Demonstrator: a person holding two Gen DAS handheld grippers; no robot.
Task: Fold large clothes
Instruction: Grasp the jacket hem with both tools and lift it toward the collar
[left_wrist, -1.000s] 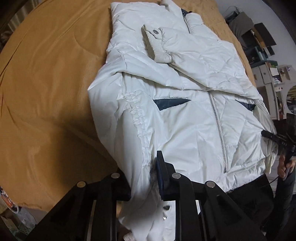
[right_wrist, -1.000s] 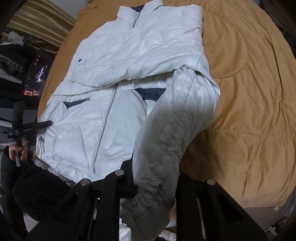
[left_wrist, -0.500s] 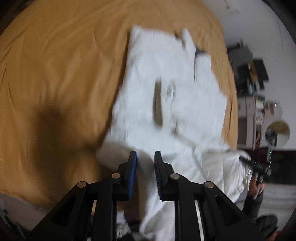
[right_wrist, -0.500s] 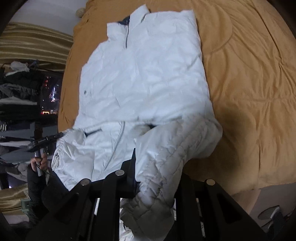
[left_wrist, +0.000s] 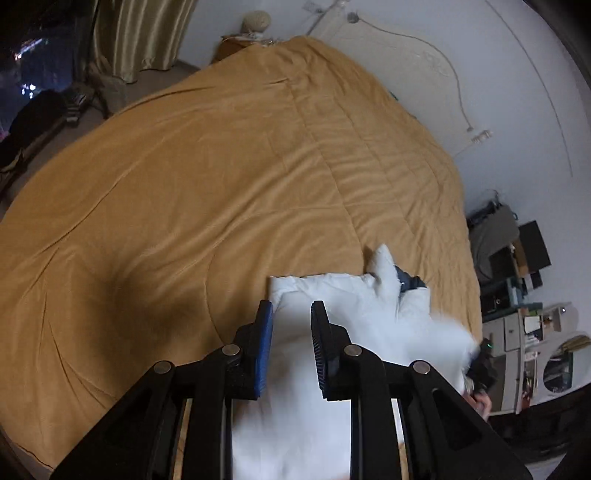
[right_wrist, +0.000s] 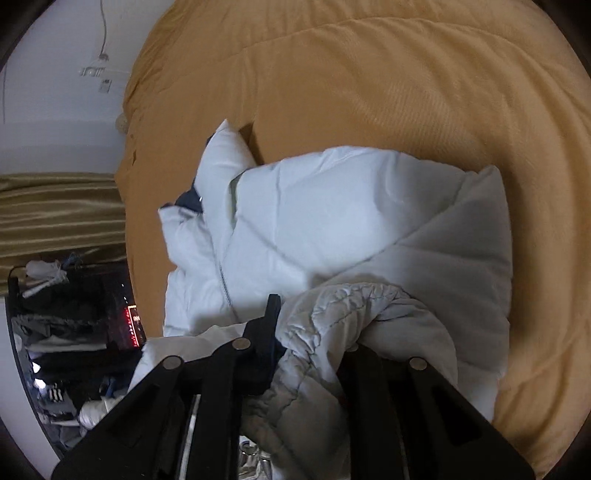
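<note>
A white puffer jacket (right_wrist: 332, 206) lies on the mustard bedspread (right_wrist: 406, 81), its lower half lifted over the upper half; the collar (right_wrist: 221, 147) points toward the wall. My right gripper (right_wrist: 310, 325) is shut on the jacket's bunched hem, which covers its right finger. In the left wrist view the jacket (left_wrist: 351, 314) lies below and ahead of my left gripper (left_wrist: 291, 317). The left gripper's jaws stand apart, and the blue pads (left_wrist: 264, 332) show bare above the cloth.
The bedspread (left_wrist: 221, 184) fills most of the left wrist view. The white wall and a cable (left_wrist: 458, 85) stand behind the bed. Shelves and clutter (left_wrist: 517, 277) are at the right, curtains (left_wrist: 140, 33) at the far left. A dark clothes rack (right_wrist: 74, 332) is beside the bed.
Both grippers rose and swung forward toward the collar end. The left gripper let go of the hem and now stands open. The right gripper carried the hem over the jacket's upper half.
</note>
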